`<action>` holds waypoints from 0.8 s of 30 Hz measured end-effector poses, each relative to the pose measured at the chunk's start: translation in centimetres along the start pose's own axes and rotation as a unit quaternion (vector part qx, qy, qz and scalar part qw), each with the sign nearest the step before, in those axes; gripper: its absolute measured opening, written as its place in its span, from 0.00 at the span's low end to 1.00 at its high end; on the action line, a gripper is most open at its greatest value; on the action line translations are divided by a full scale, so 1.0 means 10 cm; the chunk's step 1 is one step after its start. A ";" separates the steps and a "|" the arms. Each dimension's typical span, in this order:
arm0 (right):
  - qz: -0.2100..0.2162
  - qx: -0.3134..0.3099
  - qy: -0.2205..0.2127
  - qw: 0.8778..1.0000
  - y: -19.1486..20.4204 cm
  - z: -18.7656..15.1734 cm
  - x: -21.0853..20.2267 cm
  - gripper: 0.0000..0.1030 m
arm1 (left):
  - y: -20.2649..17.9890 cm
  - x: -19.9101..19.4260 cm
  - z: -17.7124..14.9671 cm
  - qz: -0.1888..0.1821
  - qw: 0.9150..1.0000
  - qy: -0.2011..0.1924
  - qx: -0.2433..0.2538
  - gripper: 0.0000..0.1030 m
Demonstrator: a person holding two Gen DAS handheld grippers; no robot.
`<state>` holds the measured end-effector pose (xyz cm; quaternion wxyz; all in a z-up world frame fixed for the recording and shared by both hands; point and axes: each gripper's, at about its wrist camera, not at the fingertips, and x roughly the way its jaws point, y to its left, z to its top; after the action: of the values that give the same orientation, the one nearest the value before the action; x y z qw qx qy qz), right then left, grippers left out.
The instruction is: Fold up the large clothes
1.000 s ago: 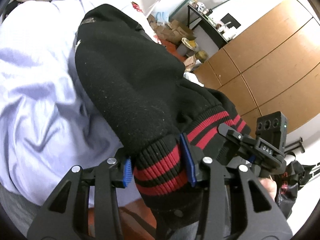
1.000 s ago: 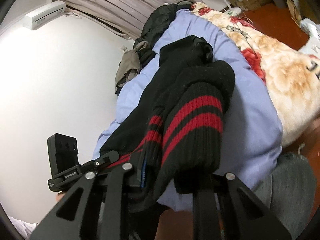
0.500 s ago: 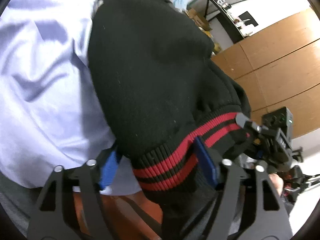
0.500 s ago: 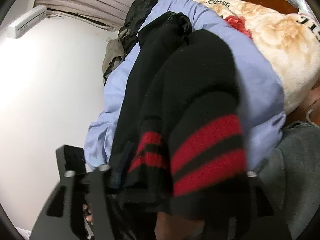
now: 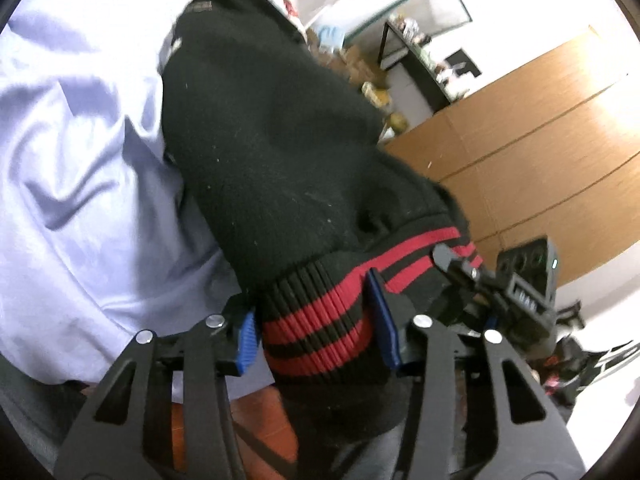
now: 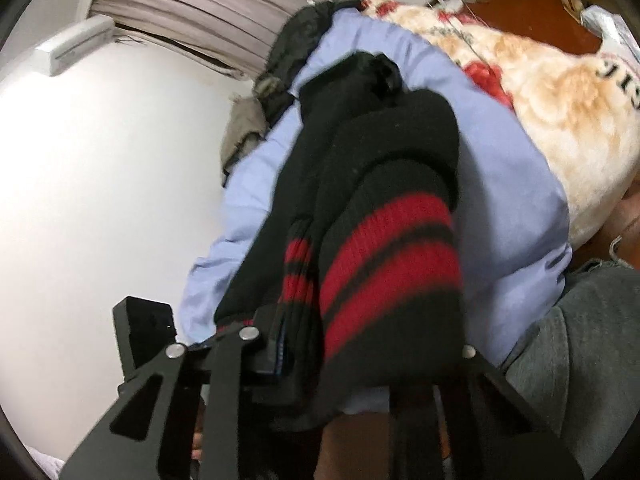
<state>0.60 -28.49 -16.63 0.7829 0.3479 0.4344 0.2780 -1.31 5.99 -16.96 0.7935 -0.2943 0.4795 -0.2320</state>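
Left gripper [image 5: 318, 330] closing on the red-striped ribbed hem of the black sweater [image 5: 276, 140], blue pads against the knit. Right gripper [image 6: 360, 364] closing on the same hem [image 6: 384, 256], pads hidden. Beyond, sweater draped along the lilac quilt [image 6: 508, 200] on the bed.
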 end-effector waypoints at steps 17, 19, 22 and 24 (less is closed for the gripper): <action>0.026 -0.019 -0.034 0.999 0.66 1.44 0.28 0.22 | -0.40 -0.24 1.53 -0.068 0.996 -0.058 -0.006 0.43; 0.023 -0.026 -0.037 0.999 0.74 1.73 0.41 0.21 | -0.42 -0.20 1.84 -0.069 0.995 -0.065 -0.004 0.43; 0.024 -0.032 -0.036 0.999 0.79 2.17 0.69 0.22 | -0.39 -0.10 2.35 -0.074 0.994 -0.074 -0.007 0.43; 0.020 -0.031 -0.030 0.999 0.77 2.43 0.90 0.21 | -0.33 0.01 2.62 -0.074 0.994 -0.079 -0.012 0.43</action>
<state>25.03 -24.58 -5.72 0.8006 0.3400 0.3945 0.2963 21.99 9.97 -5.08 0.8061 -0.3559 0.3946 -0.2604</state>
